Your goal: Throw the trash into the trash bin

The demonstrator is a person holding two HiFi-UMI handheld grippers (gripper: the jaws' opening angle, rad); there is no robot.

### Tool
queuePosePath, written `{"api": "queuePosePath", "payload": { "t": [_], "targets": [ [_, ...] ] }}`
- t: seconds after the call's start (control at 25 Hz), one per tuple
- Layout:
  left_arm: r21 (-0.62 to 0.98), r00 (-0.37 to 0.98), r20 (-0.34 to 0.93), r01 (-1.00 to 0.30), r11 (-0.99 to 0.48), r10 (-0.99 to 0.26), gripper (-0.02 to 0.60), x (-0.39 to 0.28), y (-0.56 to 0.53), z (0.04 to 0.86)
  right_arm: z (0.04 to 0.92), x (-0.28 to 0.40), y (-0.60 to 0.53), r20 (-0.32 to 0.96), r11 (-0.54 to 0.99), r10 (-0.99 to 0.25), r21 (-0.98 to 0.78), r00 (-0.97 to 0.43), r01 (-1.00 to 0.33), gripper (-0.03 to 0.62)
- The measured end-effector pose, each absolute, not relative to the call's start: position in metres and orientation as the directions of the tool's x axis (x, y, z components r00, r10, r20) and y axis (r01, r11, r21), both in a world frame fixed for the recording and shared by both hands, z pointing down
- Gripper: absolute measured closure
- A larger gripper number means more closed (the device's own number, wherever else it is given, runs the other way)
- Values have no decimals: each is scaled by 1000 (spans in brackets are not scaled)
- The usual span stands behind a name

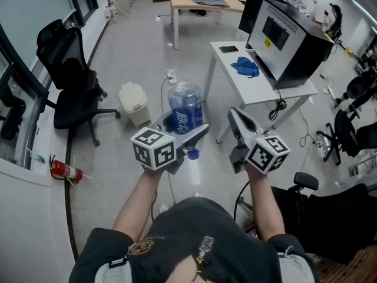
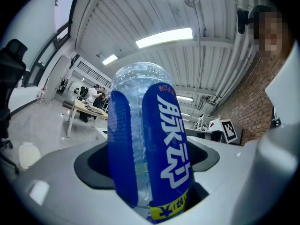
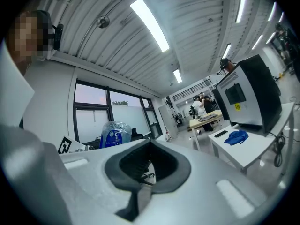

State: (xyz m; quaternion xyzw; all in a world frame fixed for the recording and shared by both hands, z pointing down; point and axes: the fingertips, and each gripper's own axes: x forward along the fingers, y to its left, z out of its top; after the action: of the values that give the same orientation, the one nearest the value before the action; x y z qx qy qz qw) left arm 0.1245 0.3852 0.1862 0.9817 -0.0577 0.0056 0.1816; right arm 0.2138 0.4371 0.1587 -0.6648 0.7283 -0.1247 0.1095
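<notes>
- Trash bin [image 1: 134, 102]: stands on the floor ahead and to the left of the left jaws, well apart. Its lid is down, so its contents are hidden.
- Bottle [image 1: 185, 106]: the trash, clear plastic with a blue label. It is clamped between the left jaws, cap end toward the person, and carried clear of the floor, ready for the throw. It is seemingly empty.
- Left gripper [image 1: 184, 130]: jaws spread wide because the bottle's body fills them.
- Right gripper [image 1: 240, 122]: jaws together on nothing, idle just right of the bottle.
</notes>
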Motion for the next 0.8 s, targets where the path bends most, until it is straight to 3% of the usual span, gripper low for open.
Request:
{"api": "queuePosePath", "payload": {
  "t": [0.8],
  "targets": [
    [377,848,107,-518,-768,-519,130,-19,315,212,182,101,332,50,465,-861,-321,-505,-825,591]
  ]
}}
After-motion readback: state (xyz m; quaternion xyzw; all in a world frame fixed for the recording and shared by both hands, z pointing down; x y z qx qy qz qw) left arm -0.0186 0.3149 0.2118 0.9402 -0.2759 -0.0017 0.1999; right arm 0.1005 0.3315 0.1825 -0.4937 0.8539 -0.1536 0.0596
